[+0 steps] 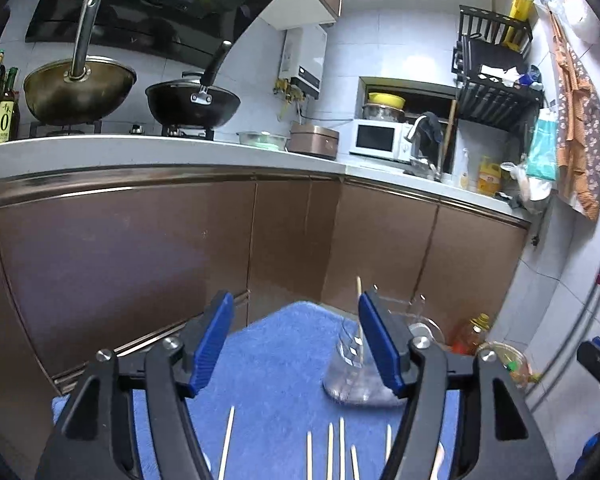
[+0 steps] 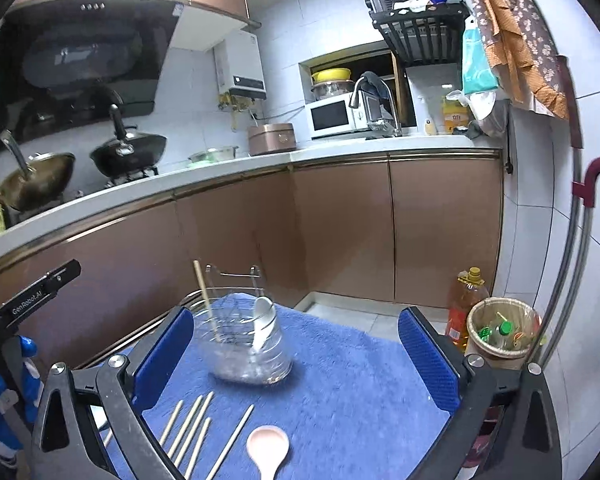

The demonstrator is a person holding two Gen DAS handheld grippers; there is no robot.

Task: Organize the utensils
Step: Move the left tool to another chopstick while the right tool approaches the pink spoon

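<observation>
Sorting underway: clear holder [image 2: 252, 344] on blue mat [image 2: 340, 360] has one chopstick [image 2: 206, 300] + white spoon [image 2: 262, 326]. Your left gripper [image 1: 296, 344] & right gripper [image 2: 296, 356] both spread, empty. Next: pick loose chopsticks [image 2: 192, 428] or pink spoon [image 2: 268, 450] near you, lower & close.

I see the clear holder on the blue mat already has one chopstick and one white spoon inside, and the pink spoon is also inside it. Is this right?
Not quite. In the right wrist view the pink spoon lies flat on the blue mat, in front of the clear holder. The chopstick and white spoon do stand inside it.
</observation>
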